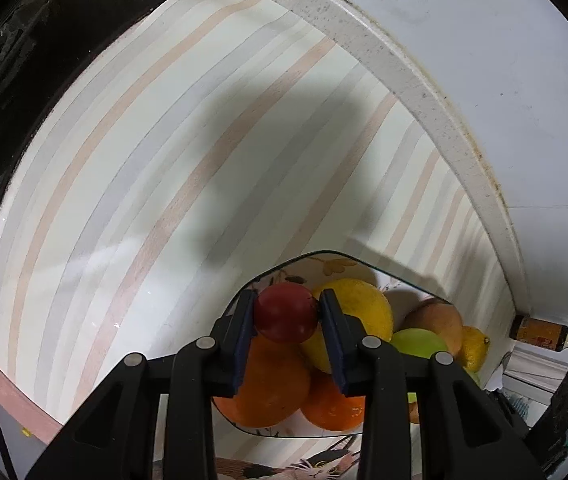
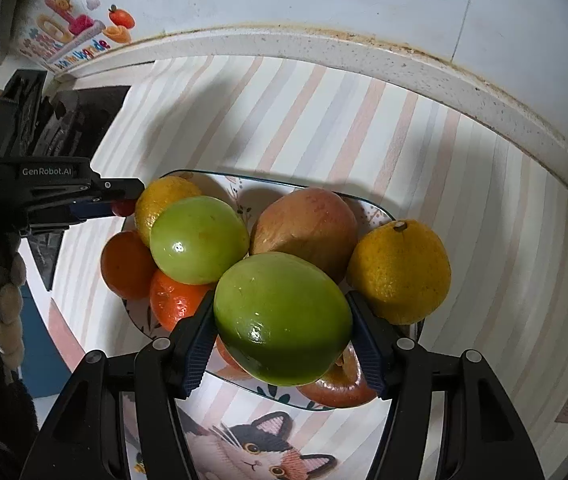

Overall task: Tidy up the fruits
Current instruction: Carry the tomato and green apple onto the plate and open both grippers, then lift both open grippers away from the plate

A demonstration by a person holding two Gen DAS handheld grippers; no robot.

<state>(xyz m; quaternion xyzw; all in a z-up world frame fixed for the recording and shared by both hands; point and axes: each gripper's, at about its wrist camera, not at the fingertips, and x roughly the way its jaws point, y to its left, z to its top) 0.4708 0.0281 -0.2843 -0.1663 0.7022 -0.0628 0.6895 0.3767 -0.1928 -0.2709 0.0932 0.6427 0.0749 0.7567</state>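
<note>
A: Where are we with the fruit?

B: Both grippers are loaded above the plate (image 2: 372,206). The left gripper (image 1: 286,316) is clenched on a small red fruit (image 1: 286,312), held over the plate's left edge, above the oranges (image 1: 267,388). The right gripper (image 2: 281,332) grasps a large green fruit (image 2: 283,318), its pads pressing both sides, over the plate's near side.

A: So the step in hand is placing them?

B: That is my reading: both fruits carried to the pile, neither set down yet. I cannot tell whether the green fruit already rests on what lies beneath it.

A: What does the next move need?

B: A free hollow. The plate is crowded: a second green fruit (image 2: 199,240) left of centre, a brownish-red fruit (image 2: 308,232) behind, a yellow citrus (image 2: 400,272) at the right edge, a red apple (image 2: 340,388) under the right gripper. The red fruit is small and round, so it likely rolls off unless lowered into a gap.

A: Anything in the way?

B: The piled fruit itself, mostly. Beyond the plate lies the striped mat (image 2: 324,120), with a dark stove (image 2: 79,120) off to the left.
</note>
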